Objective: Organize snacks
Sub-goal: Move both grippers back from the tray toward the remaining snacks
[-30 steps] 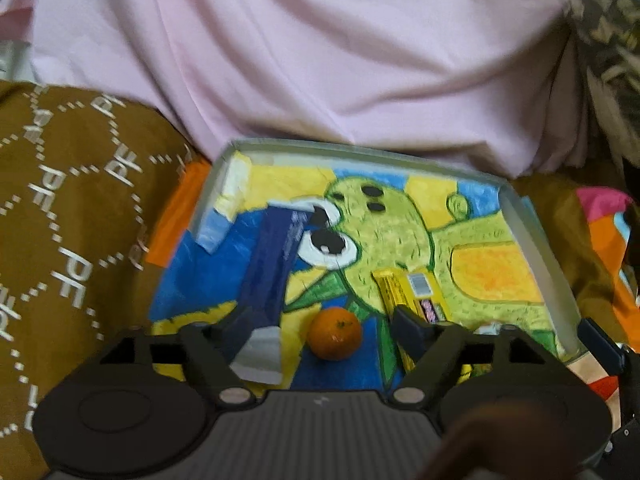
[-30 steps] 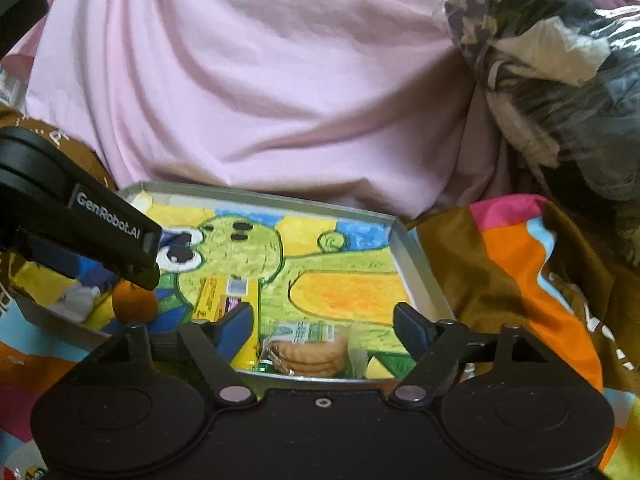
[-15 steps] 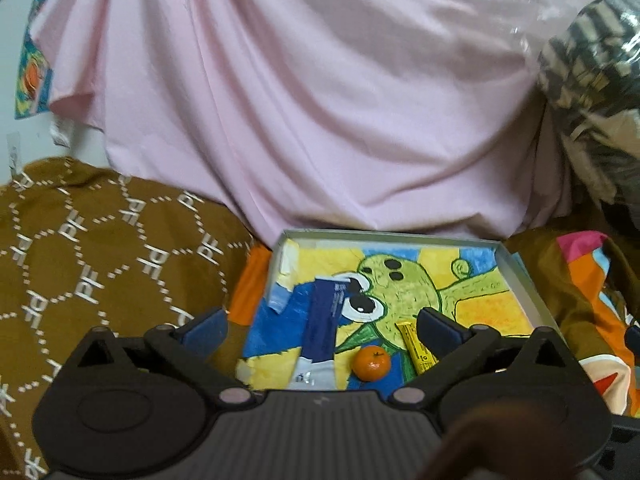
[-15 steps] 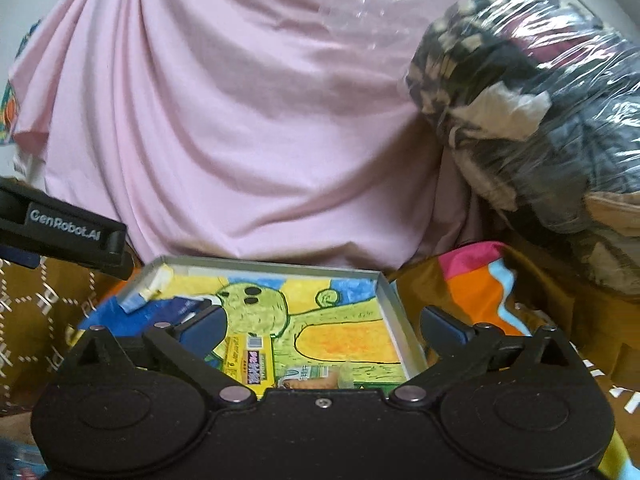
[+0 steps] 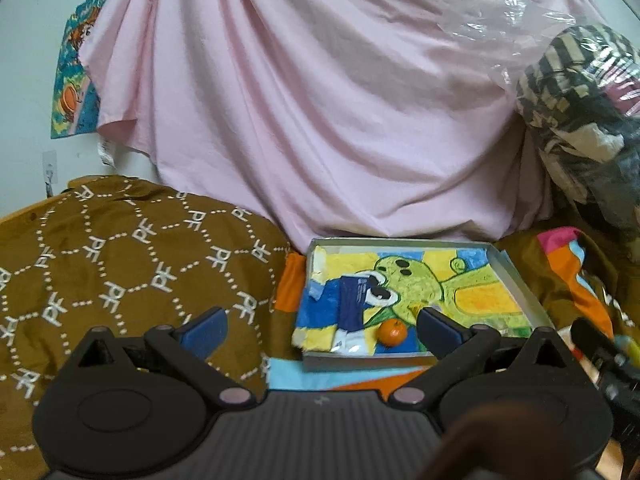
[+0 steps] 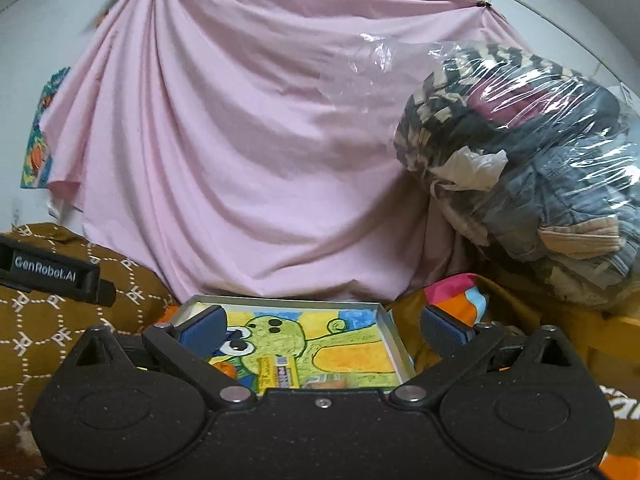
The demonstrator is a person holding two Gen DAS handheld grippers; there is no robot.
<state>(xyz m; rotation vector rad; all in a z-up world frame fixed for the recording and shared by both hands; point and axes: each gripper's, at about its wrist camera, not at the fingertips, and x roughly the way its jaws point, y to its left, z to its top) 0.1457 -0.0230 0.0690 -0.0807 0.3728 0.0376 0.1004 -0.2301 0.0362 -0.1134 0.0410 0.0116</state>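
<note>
At the bottom of each frame both grippers, left [image 5: 320,330] and right [image 6: 322,330], hang with fingers spread wide and nothing between them. Just beyond, at lower centre, the tray [image 5: 516,276] holds the snacks: an orange [image 5: 393,331] near its front edge, a blue packet [image 5: 352,308] left of it, and a yellow bar [image 6: 278,372]. The orange looks firm but apt to roll, best taken across its middle; the packets seem light, slick and crushable, so pinch them across their narrow width. Behind hangs a pink sheet [image 5: 320,120].

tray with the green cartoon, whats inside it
Inside the tray: a dark blue packet, an orange, a yellow bar. The right gripper's body hides the near edge.
</note>
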